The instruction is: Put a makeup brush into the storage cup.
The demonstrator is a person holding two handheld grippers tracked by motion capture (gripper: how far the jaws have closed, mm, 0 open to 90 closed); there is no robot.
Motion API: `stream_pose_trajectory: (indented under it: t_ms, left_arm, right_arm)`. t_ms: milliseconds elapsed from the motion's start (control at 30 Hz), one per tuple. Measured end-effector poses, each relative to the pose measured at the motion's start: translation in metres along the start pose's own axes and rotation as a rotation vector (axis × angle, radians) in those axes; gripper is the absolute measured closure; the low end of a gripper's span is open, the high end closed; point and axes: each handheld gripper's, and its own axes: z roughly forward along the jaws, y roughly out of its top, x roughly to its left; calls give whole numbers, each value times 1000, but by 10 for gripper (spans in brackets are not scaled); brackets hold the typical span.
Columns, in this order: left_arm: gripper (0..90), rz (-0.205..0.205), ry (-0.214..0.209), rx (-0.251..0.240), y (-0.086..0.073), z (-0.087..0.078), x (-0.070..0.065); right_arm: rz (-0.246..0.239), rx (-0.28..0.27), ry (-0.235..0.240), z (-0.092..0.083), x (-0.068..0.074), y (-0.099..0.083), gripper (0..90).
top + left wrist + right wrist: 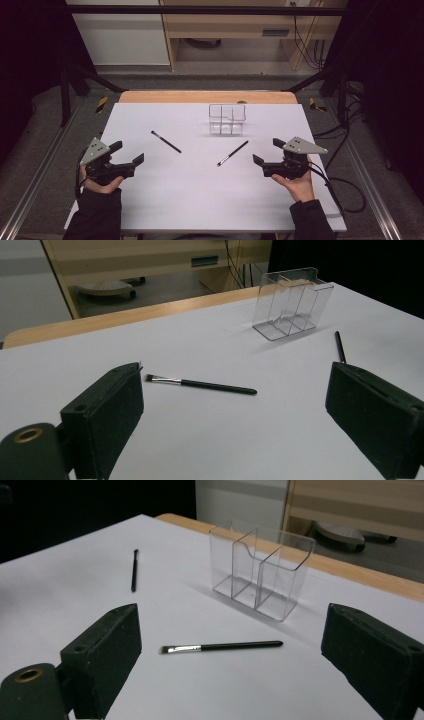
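**Both grippers wide apart, two brushes lying loose near the organiser**

I take the clear plastic three-compartment organiser (227,119) as my landmark. It stands upright on the white table sheet (190,190), toward the far edge, and I see nothing in its compartments.

In front of the organiser and off to its left lies a slim black brush with a dark tip (166,141), flat on the sheet and angled away from it. In front of the organiser and slightly to its right lies a black-handled brush with a silver ferrule and short bristles (233,153), also flat, its handle end pointing back up toward the organiser. The two brushes are well apart from each other, and neither touches the organiser.

My left gripper (125,156) sits well to the left of the organiser and nearer me, held in the left hand (100,182). Its jaws are spread wide with nothing between them; in the left gripper view one brush (200,385) lies on the sheet beyond the gap, and I cannot say for certain from that angle which of the two it is.

My right gripper (267,152) sits to the organiser's right and nearer me, in the right hand (299,186). Its jaws are likewise spread and empty; the right gripper view shows the silver-ferruled brush (220,646) lying beyond them, just short of the organiser (260,570).
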Motion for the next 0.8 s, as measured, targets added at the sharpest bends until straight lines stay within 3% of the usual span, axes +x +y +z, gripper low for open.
stream_pose_trajectory:
  t_ms: [467,800]
  left_arm:
    - [80,-4,7,1,0,0,1]
    - [80,2,10,7,0,1,0]
  right_arm:
    - [-36,100,49,35,10,3,111]
    - [-35,221,85,67,8,0,119]
